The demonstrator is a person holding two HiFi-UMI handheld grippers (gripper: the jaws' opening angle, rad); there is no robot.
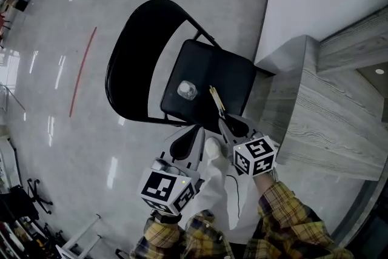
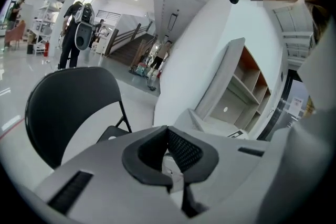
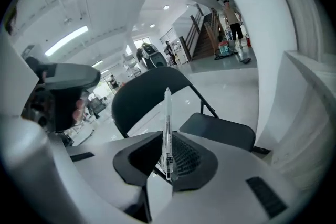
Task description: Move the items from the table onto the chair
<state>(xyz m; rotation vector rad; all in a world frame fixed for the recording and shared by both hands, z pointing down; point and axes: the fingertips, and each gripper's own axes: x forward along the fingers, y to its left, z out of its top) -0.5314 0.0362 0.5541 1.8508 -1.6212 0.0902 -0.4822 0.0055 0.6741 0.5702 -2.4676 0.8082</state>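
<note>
The right claw (image 1: 229, 122) is clamped on a pen (image 1: 216, 100), held just over the chair (image 1: 233, 73) seat: the placing step. Next, lower it and release beside the clear item (image 1: 187, 90). The left claw (image 1: 193, 137) is together, empty.

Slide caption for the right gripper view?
Right gripper clamps a clear pen upright, black folding chair ahead.

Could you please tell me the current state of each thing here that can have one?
chair: unfolded, standing.
clear round item: resting on the chair seat.
pen: gripped, over the seat.
right tool: shut on the pen.
left tool: shut, empty.
</note>
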